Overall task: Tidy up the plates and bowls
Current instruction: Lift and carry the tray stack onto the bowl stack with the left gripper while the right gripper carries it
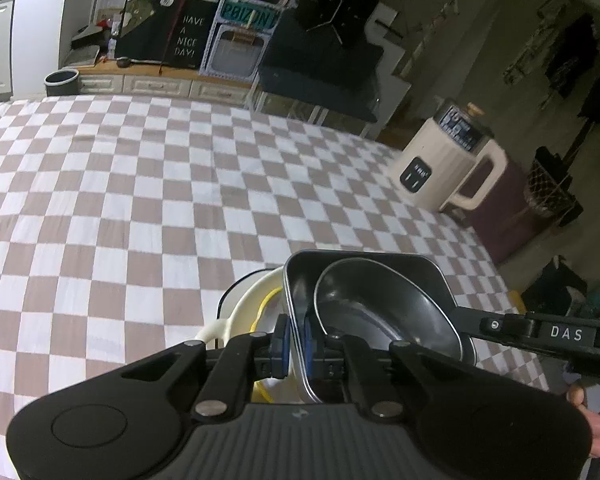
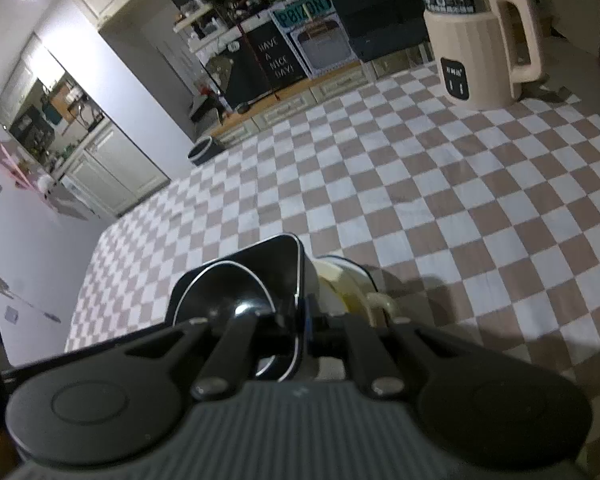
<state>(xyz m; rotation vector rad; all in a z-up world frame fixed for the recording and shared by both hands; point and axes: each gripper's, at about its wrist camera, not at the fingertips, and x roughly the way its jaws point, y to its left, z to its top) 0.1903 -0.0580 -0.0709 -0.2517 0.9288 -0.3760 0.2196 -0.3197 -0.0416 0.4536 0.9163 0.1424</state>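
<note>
A black square dish (image 1: 400,272) holds a round black bowl (image 1: 380,308) inside it. A cream bowl with a yellow inside (image 1: 256,300) sits under or beside them on the checkered cloth. My left gripper (image 1: 296,340) is shut on the square dish's left rim, blue pads on both sides. In the right wrist view my right gripper (image 2: 300,320) is shut on the square dish's (image 2: 268,260) right rim, with the round bowl (image 2: 228,292) inside and the cream bowl (image 2: 340,280) to the right. The right gripper's body (image 1: 560,334) shows in the left view.
A checkered tablecloth (image 1: 140,200) covers the table. A cream electric kettle (image 1: 444,160) stands at the far right corner; it also shows in the right wrist view (image 2: 480,44). Cabinets and a "Have a nice day" sign (image 1: 186,40) lie beyond the table.
</note>
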